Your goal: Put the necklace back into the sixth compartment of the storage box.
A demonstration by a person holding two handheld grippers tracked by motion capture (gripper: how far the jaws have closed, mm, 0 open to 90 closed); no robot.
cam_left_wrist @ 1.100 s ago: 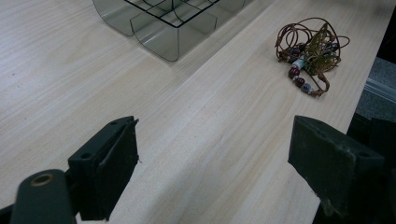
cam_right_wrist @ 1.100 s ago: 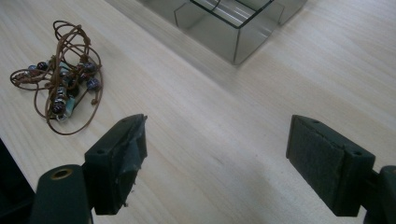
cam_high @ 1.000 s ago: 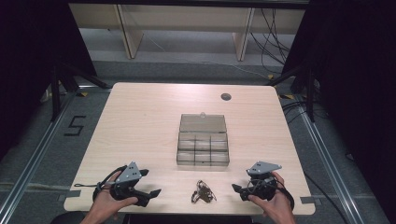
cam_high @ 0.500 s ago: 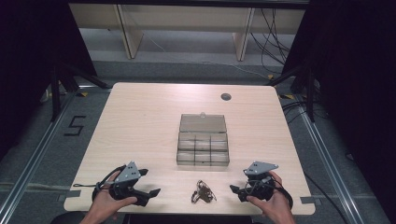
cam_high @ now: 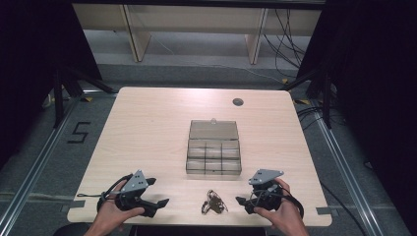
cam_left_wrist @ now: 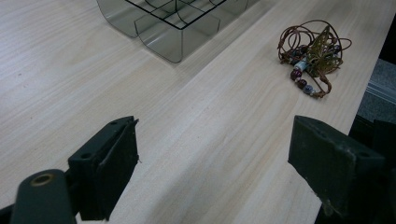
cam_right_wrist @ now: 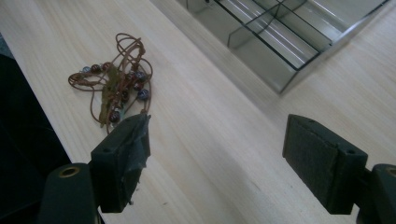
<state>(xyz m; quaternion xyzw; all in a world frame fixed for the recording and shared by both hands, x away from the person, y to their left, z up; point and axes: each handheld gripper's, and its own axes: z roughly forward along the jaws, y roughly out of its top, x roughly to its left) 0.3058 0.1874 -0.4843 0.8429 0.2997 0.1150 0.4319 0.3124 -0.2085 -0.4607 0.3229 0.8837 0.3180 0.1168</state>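
Holding: you have a black two-jaw gripper in each hand, both low at the near edge of the pale wooden desk [cam_high: 147, 128].
Left gripper [cam_high: 160, 202]: your jaws stand wide apart with nothing between them; in the left gripper view [cam_left_wrist: 212, 163] only bare wood lies in the gap.
Right gripper [cam_high: 241, 200]: your jaws are likewise spread wide and empty; in the right gripper view [cam_right_wrist: 217, 154] the gap frames bare desk.
Jewellery: a tangled brown cord bracelet with dark beads and a brass leaf-shaped charm [cam_high: 213, 202] lies on the desk between your two grippers, close to the near edge and touching neither.
Seen from your left gripper: the bracelet [cam_left_wrist: 313, 56] sits ahead and to the right of the jaws, well clear of them.
Seen from your right gripper: the bracelet [cam_right_wrist: 114, 79] lies just beyond the tip of the left-hand jaw; whether they touch you cannot tell.
Box: a clear smoky plastic organiser box with divided compartments [cam_high: 214, 156] rests at the middle of the desk, its lid open and laid back away from you.
Box versus bracelet: the box stands near the bracelet, on its far side, and apart from it.
Desk detail: a small round dark grommet hole [cam_high: 238, 102] sits near the far edge.
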